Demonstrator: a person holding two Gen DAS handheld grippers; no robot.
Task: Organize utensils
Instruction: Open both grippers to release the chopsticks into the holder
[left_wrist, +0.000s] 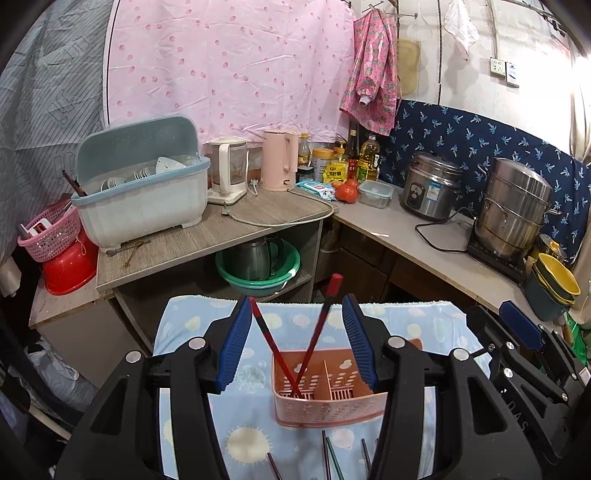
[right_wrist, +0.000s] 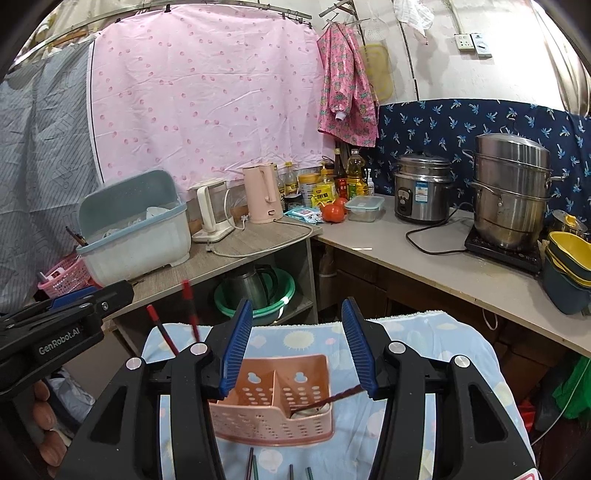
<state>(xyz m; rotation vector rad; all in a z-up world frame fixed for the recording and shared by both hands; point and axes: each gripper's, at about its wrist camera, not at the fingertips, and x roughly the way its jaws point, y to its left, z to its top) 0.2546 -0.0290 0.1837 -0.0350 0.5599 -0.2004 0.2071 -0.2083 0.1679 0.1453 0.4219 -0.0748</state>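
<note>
Pink plastic caddy (left_wrist: 328, 400) sits lower centre of my left wrist view on the blue cloth (left_wrist: 192, 332); two red chopsticks (left_wrist: 271, 343) cross in its left compartment, and my left gripper (left_wrist: 297, 343) stands half open, holding nothing. On the right wrist view, my right gripper (right_wrist: 297, 345) gapes half open over the caddy (right_wrist: 273, 417), one dark chopstick (right_wrist: 325, 400) just beside its right pad, contact unclear

2 chopsticks (left_wrist: 295, 350) stand crossed in the caddy's (left_wrist: 328, 406) left compartment, on the cloth (left_wrist: 424, 317).
</note>
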